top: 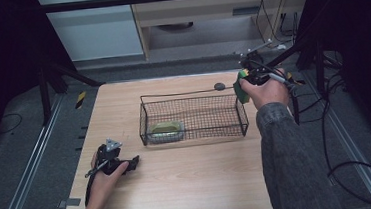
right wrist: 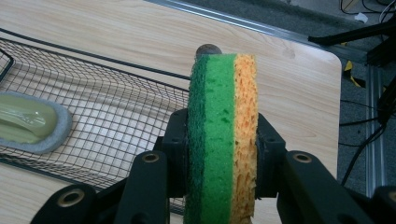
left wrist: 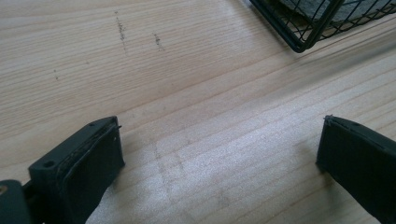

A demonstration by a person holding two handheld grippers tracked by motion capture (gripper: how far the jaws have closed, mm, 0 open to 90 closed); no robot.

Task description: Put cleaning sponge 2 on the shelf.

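Note:
A green and yellow sponge (right wrist: 223,135) stands on edge between the jaws of my right gripper (right wrist: 223,161), which is shut on it. In the high view that gripper (top: 246,82) hovers by the right end of a black wire basket (top: 193,118), with the sponge (top: 241,92) held just outside the basket's far right corner. A pale green soap-like block on a grey pad (top: 166,129) lies in the basket's left end; the right gripper view has it (right wrist: 28,123) at the left. My left gripper (top: 128,165) rests on the table at the front left, jaws wide apart over bare wood (left wrist: 219,154).
A small dark round knob (top: 219,86) sits on the table behind the basket. A corner of the basket (left wrist: 303,32) shows at the top right of the left gripper view. The wooden table (top: 180,185) ends in rounded corners, with metal rails and cables on the floor around it.

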